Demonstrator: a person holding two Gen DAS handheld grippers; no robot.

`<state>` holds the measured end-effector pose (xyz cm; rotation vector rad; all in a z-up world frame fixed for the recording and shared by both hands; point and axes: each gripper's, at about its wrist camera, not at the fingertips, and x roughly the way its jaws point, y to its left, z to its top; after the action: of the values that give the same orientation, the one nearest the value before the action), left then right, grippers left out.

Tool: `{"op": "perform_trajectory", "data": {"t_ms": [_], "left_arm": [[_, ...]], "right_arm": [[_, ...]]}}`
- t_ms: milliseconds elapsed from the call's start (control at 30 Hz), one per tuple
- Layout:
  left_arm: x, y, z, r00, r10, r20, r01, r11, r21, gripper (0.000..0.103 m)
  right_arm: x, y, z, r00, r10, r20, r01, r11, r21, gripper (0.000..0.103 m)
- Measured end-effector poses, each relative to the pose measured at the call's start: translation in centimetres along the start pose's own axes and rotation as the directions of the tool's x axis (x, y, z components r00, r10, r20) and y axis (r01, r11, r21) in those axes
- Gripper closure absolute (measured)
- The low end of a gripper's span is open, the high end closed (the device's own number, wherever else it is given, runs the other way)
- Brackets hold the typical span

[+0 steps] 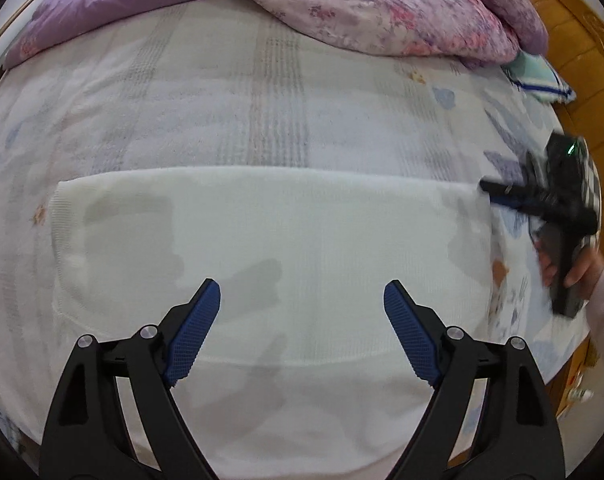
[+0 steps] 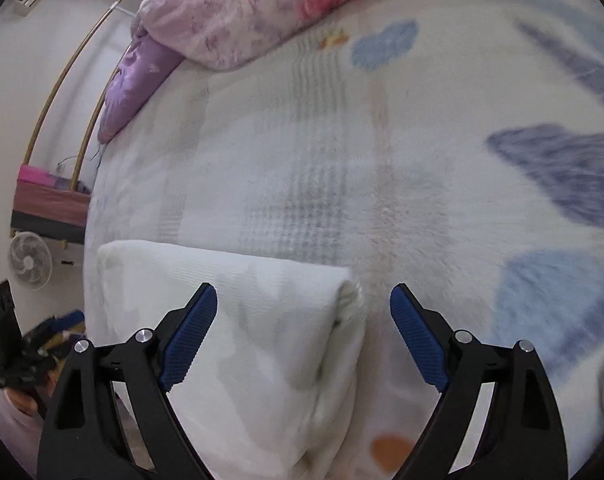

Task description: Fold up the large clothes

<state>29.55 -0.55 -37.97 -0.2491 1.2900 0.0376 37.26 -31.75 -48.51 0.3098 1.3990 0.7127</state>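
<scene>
A: Item one, the garment?

B: White knit sweater (image 1: pixel 261 248), folded into a broad band, lying flat on the bed sheet (image 1: pixel 221 100). From my right camera I see its folded end (image 2: pixel 261 320) near the bed's edge.

A: Left gripper?

B: My left gripper (image 1: pixel 302 312) hangs over the sweater's middle, jaws spread wide, nothing between the pads. I can't tell whether the tips touch the knit.

A: Right gripper?

B: My right gripper (image 2: pixel 304 312) also stands wide apart and holds nothing. The sweater's end sits under the left finger; bare sheet under the right one. In the left camera it shows blurred at the sweater's far right end, carried by a hand (image 1: pixel 574 272) in a pale sleeve.

A: Other stock?

B: Pink floral quilt (image 1: pixel 382 8) and purple pillow (image 1: pixel 113 4) heaped at the far side of the bed. White fan (image 2: pixel 29 260) beside the wall. Wooden floor (image 1: pixel 582 52) past the bed.
</scene>
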Motion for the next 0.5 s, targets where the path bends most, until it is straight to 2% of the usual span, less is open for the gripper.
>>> {"op": "perform_trajectory", "data": {"t_ms": [100,167,233,267,333,367,400,433,467,500], "left_arm": [[0.9,0.1,0.7,1.000,0.009,0.006,-0.009,0.998,-0.056,0.018],[1.3,0.2,0.8,1.000,0.021,0.005,-0.020,0.996,-0.089,0.018],[1.8,0.4,0.7,1.000,0.019,0.003,-0.019,0.992,-0.121,0.018],[2.0,0.4,0.6,1.000,0.012,-0.003,-0.012,0.992,-0.129,0.018],[2.5,0.2,0.3,0.999,0.022,-0.029,-0.025,0.991,-0.130,0.018],[2.8,0.1,0.0,0.999,0.034,-0.041,-0.039,0.991,-0.129,0.018],[2.8,0.1,-0.2,0.998,0.038,-0.046,-0.044,0.990,-0.131,0.018],[2.8,0.1,-0.6,0.998,0.035,-0.050,-0.042,0.989,-0.144,0.018],[2.7,0.0,-0.8,0.998,0.037,-0.049,-0.044,0.987,-0.155,0.018],[2.6,0.0,-1.0,0.998,0.047,-0.047,-0.054,0.985,-0.166,0.018]], "right_arm": [[1.4,-1.2,-0.1,0.996,0.093,0.017,-0.093,0.996,0.004,0.017],[1.2,-2.2,-0.3,0.984,0.177,0.037,-0.178,0.983,0.044,0.013],[1.2,-3.4,-0.4,0.961,0.275,0.039,-0.278,0.950,0.140,0.009],[1.6,-4.0,-0.4,0.932,0.361,0.016,-0.357,0.912,0.205,0.008],[2.1,-3.3,-0.8,0.923,0.384,-0.038,-0.371,0.909,0.190,0.008],[2.5,-1.7,-1.6,0.926,0.360,-0.117,-0.349,0.931,0.107,0.008],[2.8,-0.8,-2.3,0.923,0.352,-0.158,-0.345,0.936,0.070,0.008],[3.1,0.0,-3.1,0.913,0.355,-0.201,-0.353,0.934,0.044,0.007],[3.5,0.6,-4.3,0.894,0.376,-0.244,-0.375,0.926,0.053,0.007],[3.7,1.1,-5.4,0.885,0.383,-0.264,-0.380,0.923,0.066,0.007]]}}
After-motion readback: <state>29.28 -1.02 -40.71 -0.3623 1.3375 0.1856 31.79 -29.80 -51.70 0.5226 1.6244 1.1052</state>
